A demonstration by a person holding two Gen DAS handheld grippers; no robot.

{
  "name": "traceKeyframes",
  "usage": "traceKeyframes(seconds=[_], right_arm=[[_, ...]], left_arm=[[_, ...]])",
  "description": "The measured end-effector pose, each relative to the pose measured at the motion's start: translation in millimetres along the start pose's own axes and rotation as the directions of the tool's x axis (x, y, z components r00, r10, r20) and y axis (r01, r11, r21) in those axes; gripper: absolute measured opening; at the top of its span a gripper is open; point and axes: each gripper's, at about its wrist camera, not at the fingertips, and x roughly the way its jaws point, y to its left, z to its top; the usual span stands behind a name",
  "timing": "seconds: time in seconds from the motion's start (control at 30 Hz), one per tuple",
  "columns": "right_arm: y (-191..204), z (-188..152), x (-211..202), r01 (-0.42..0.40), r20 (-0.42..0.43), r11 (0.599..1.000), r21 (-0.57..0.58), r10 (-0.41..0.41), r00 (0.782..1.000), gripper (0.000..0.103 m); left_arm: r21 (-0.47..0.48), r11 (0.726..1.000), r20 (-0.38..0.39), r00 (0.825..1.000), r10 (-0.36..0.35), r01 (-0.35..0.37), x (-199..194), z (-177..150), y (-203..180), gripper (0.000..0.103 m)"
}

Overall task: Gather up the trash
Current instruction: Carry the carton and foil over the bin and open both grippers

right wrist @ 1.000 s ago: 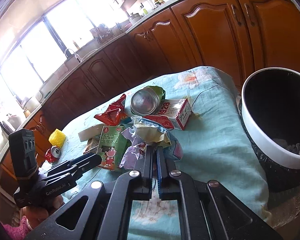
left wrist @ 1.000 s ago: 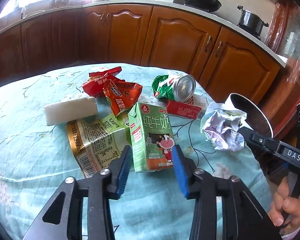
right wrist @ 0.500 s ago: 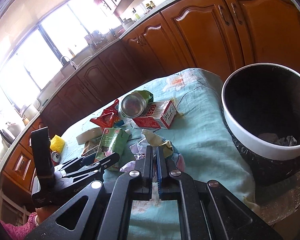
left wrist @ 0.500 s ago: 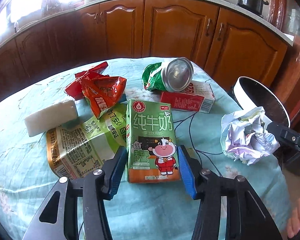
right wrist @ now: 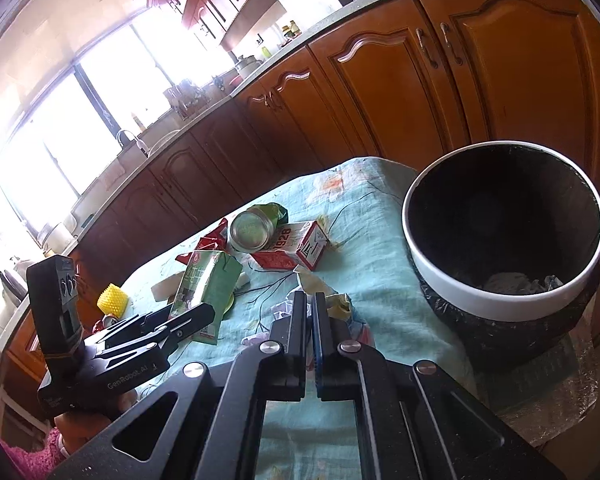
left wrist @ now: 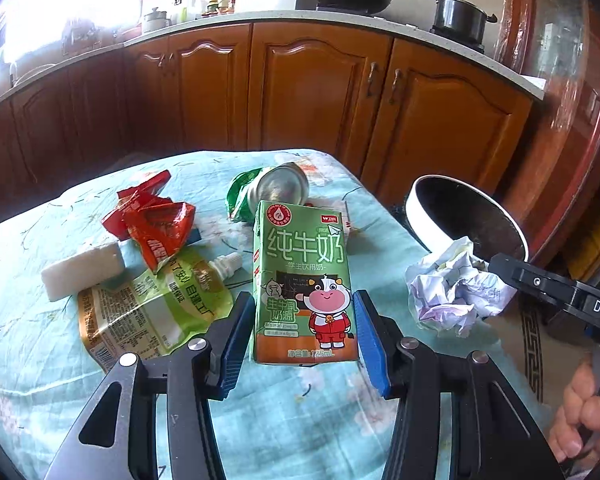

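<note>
Left tongs (left wrist: 300, 322): blue pads pressed against both sides of a green milk carton with a cartoon cow (left wrist: 302, 284), holding it upright and lifted off the cloth; jaws have just been closing on it
Right tongs (right wrist: 310, 312): jaws pinched narrow on a crumpled wad of white and purple paper (left wrist: 456, 286), carried near the bin
Bin (right wrist: 452, 292): round, white rim, black liner, beside the table's right edge; some crumpled scraps lie at its bottom
Table (left wrist: 28, 360): covered in pale blue flowered cloth
Trash on the cloth: red snack wrappers (left wrist: 156, 224), a green and gold flat pouch (left wrist: 148, 308), a white foam block (left wrist: 82, 270), a crushed green can (left wrist: 268, 192), a red and white box (right wrist: 296, 246)
Person: a hand (left wrist: 584, 412) grips the right handle
</note>
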Motion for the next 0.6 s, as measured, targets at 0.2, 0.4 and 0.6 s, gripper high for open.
traceKeyframes(seconds=[0.2, 0.4, 0.6], right_arm=[[-16, 8, -20, 0.027, 0.041, 1.0, 0.015, -0.027, 0.999, 0.002], [-37, 18, -41, 0.065, 0.086, 0.997, 0.042, -0.068, 0.994, 0.002], [-58, 27, -56, 0.104, 0.114, 0.992, 0.067, -0.111, 0.987, 0.002]], left_arm=[[0.034, 0.998, -0.002, 0.999, -0.049, 0.049, 2, 8, -22, 0.048], [0.076, 0.993, -0.002, 0.996, -0.087, 0.087, 9, 20, -48, 0.048], [0.114, 0.985, -0.014, 0.991, -0.131, 0.132, 23, 31, -73, 0.048]])
